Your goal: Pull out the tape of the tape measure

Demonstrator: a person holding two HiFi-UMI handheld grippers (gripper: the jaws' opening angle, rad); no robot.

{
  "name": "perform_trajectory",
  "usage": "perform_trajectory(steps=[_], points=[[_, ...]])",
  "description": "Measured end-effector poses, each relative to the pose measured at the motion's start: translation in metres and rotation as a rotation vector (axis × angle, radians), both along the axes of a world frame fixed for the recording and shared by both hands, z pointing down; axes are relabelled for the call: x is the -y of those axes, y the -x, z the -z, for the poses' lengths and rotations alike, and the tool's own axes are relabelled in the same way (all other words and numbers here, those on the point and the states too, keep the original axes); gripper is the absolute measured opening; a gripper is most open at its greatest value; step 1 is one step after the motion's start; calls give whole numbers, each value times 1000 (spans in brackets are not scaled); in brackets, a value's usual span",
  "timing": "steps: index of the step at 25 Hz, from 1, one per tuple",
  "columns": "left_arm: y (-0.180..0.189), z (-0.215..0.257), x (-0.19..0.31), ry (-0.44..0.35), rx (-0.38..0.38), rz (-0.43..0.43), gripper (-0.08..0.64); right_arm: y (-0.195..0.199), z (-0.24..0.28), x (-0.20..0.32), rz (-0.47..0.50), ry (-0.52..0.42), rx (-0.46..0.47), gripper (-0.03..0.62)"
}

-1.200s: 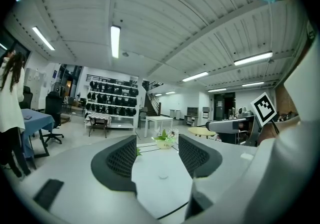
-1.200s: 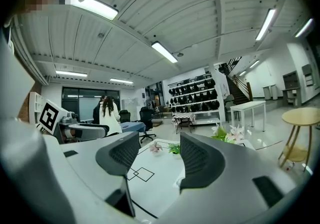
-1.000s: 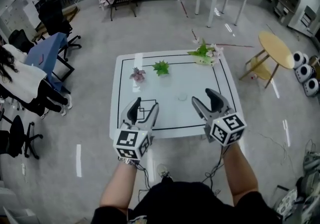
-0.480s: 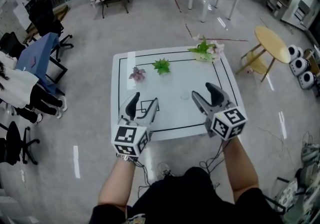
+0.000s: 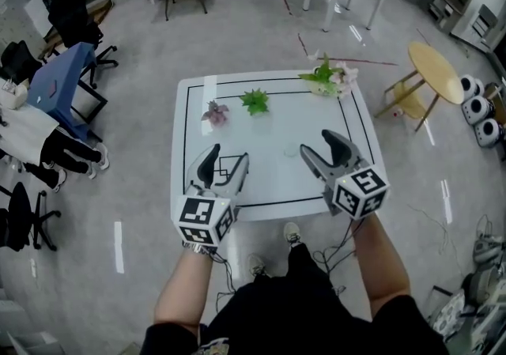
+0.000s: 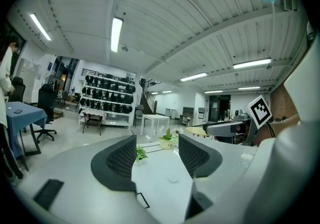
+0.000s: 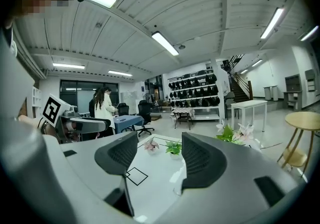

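Note:
A small round whitish tape measure lies on the white table, a little right of its middle. In the left gripper view the tape measure shows low between the jaws, some way off. My left gripper hovers open over the table's near left part, above a small black square marking. My right gripper hangs open just right of the tape measure, apart from it. Nothing sits between the jaws of either the left gripper or the right gripper.
Three small plants stand along the table's far side: a pink one, a green one and a flowering pot. A round wooden table stands at the right. Office chairs and a seated person are at the left.
Both grippers stay open in nearly the same places over the near half of the table. The view has shifted slightly and a foot now shows under the table's front edge.

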State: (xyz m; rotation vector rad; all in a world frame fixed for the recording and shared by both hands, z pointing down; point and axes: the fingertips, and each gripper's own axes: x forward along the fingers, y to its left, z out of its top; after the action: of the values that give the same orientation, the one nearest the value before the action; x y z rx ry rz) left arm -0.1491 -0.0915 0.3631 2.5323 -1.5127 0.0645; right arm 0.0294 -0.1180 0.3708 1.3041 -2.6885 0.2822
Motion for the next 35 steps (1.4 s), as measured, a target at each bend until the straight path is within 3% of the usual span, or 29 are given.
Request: perform_trajectory(steps=[24, 35], points=[[-44, -61, 77, 116, 2, 145, 247, 3, -114, 79, 400, 139, -178, 302], [-55, -97, 90, 184, -13, 169, 247, 11, -187, 76, 581, 186, -358, 308]])
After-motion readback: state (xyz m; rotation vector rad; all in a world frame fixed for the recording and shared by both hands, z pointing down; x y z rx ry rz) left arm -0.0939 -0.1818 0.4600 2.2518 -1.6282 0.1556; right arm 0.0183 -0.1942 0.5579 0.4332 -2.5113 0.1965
